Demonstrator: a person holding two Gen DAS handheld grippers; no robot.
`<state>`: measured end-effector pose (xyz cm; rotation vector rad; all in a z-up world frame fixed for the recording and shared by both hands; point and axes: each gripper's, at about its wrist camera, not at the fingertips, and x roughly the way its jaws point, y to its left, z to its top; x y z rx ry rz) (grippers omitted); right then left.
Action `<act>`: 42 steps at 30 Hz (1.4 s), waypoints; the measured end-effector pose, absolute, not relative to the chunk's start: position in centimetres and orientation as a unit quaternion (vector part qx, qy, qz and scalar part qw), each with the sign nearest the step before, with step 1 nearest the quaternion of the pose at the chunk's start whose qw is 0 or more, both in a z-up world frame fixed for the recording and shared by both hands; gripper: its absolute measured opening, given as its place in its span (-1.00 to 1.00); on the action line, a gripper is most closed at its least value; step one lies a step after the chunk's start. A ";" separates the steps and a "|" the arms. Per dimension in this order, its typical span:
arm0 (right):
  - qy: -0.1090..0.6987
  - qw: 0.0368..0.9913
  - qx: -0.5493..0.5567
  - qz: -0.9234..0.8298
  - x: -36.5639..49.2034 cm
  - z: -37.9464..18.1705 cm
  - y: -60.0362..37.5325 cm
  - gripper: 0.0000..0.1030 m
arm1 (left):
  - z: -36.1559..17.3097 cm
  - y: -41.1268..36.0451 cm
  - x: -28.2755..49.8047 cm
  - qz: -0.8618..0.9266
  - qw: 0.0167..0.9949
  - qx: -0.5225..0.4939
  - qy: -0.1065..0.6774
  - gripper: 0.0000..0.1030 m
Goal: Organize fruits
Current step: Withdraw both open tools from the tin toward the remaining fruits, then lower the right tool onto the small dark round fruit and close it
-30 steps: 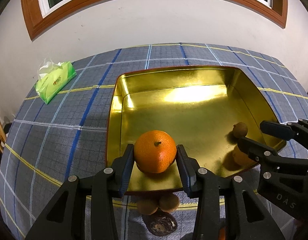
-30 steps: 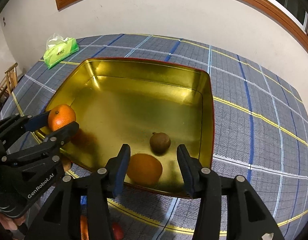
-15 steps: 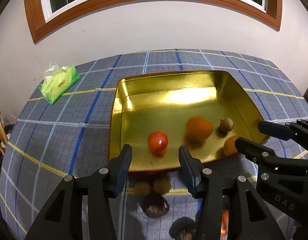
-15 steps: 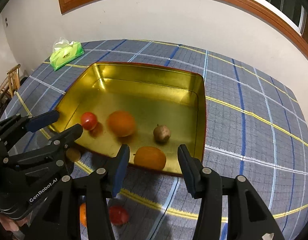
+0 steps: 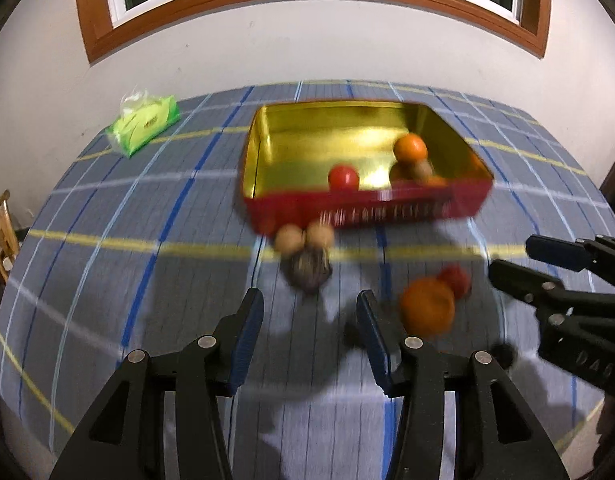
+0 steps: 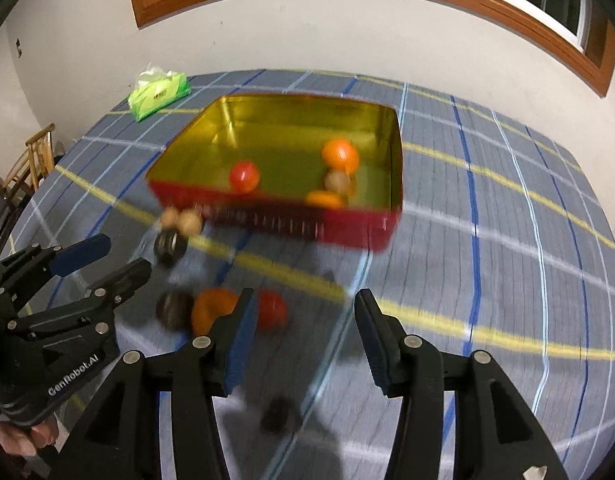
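A red tin tray with a gold inside [image 5: 367, 212] [image 6: 359, 228] sits on the checked tablecloth. In it lie a tomato [image 5: 343, 178] [image 6: 244, 176], an orange [image 5: 410, 147] [image 6: 340, 155], a small brown fruit [image 6: 336, 182] and another orange [image 6: 325, 199]. In front of the tray lie two tan fruits [image 5: 303, 237] [image 6: 179, 220], a dark round fruit [image 5: 309, 268] [image 6: 169, 246], an orange [image 5: 427, 310] [image 6: 211, 308] and a tomato [image 5: 455, 280] [image 6: 272, 308]. My left gripper [image 5: 309, 336] [image 6: 103, 256] is open and empty above the cloth. My right gripper [image 6: 303, 336] [image 5: 515, 260] is open and empty.
A green tissue pack [image 5: 145, 126] [image 6: 159, 90] lies at the far left of the table. A wooden chair [image 6: 25, 166] stands off the left edge. A small dark object [image 6: 276, 414] lies on the cloth near the right gripper. A white wall with a window is behind.
Both grippers have pulled back and up from the tray. The orange the left gripper held a second ago now lies in the tray, near its right side. The view is motion-blurred.
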<state>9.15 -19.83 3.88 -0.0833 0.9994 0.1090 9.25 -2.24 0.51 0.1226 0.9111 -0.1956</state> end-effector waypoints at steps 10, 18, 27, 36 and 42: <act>0.510 0.858 -0.033 0.050 3.0 0.5 -20.6 -0.08 | -2.0 -0.1 4.3 -0.079 0.882 0.042 0.463 -0.03; 0.512 0.857 -0.023 0.051 2.1 -0.3 -20.7 -0.08 | -1.9 0.5 3.3 -0.073 0.883 0.035 0.462 -0.03; 0.508 0.860 -0.031 0.051 3.1 -0.5 -20.0 -0.08 | -2.1 0.3 3.5 -0.072 0.883 0.040 0.463 -0.03; 0.501 0.863 -0.053 0.045 4.2 -0.6 -19.3 -0.22 | -2.2 -0.4 4.2 -0.077 0.881 0.044 0.465 -0.03; 0.497 0.864 -0.060 0.046 4.2 -0.6 -19.0 -0.38 | -2.3 -1.1 4.7 -0.084 0.880 0.043 0.466 -0.03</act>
